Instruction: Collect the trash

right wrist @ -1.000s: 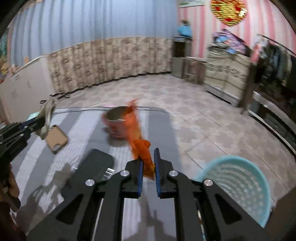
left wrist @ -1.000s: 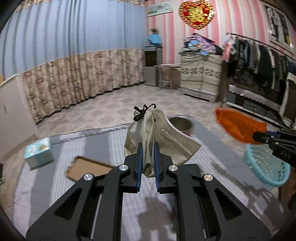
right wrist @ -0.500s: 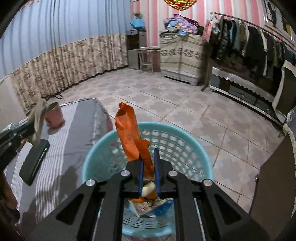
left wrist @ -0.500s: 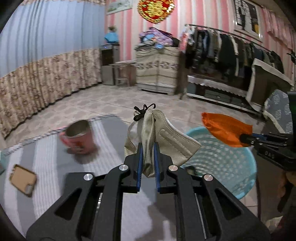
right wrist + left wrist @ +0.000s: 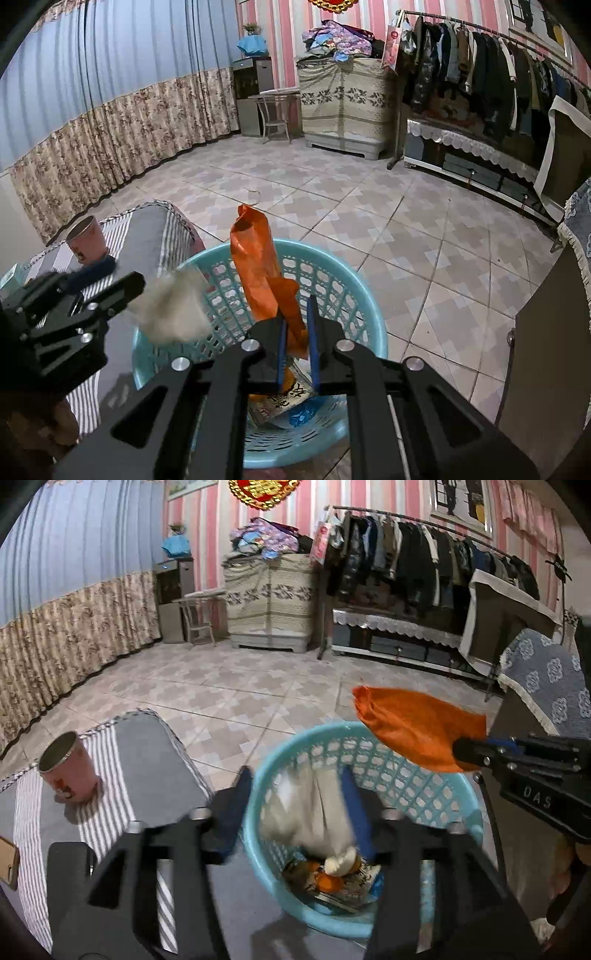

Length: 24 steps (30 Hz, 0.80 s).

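Left wrist view, frame centre: left gripper, jaws opening, drops the face mask into the basket; right gripper, still pinching the orange wrapper, probably releases next.

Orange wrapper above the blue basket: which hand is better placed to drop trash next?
Right. The right gripper holds the orange wrapper directly over the blue basket. The left gripper is opening, its face mask already falling in.
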{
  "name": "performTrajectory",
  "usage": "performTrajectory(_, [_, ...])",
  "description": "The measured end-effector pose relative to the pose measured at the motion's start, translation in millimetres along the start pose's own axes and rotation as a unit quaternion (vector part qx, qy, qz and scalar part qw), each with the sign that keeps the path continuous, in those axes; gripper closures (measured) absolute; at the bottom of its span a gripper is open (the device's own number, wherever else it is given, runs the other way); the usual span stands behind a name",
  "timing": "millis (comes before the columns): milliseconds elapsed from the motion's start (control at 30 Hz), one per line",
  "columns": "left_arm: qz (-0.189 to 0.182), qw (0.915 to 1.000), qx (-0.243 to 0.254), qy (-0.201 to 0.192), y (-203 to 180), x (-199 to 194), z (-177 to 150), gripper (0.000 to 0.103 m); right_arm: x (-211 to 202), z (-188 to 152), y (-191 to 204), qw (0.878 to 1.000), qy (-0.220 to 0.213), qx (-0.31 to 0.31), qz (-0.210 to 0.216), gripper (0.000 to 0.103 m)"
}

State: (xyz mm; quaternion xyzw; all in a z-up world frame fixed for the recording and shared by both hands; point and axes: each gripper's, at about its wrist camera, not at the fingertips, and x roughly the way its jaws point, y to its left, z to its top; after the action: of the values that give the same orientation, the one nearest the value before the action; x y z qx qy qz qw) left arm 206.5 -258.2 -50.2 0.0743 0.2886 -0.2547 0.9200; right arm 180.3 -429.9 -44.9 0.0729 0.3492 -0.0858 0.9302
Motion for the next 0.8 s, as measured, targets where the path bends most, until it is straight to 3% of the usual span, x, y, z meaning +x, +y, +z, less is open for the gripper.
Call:
performTrajectory(100, [0.02, 0.9997, -0.008, -0.013, 10.6, -8.8, 2.0, 0.034, 2.8, -2.7, -0.7, 1.0, 0.004, 0.009, 0.003, 0.093])
performTrajectory(167, [0.041, 0.9985, -0.023, -0.026, 24.0, -19.8, 1.7, 0.021, 3.8, -4.0, 4.3, 1.0, 0.007, 0.009, 0.004, 0.093])
performTrajectory(400, [0.092, 0.9927, -0.061, -0.049, 68.8, -55.3, 2.8, 0.007, 16.3, -6.8, 23.7, 1.0, 0.021, 0.013, 0.013, 0.088])
performTrajectory(533, [0.109, 0.9902, -0.071, -0.052, 90.6, -72.8, -3.2, 0.006, 25.3, -8.5, 34.2, 0.999, 0.031, 0.019, 0.009, 0.047])
performTrajectory(733, [0.143, 0.9845, -0.08, -0.061, 127.4, -99.2, -13.3, 0.006, 29.0, -10.4, 44.0, 0.999, 0.025, 0.022, -0.005, 0.018])
performTrajectory(800, [0.151, 0.9825, -0.09, -0.061, 140.1, -106.3, -17.1, 0.006, 25.5, -10.5, 51.2, 1.0, 0.017, 0.016, -0.009, 0.016])
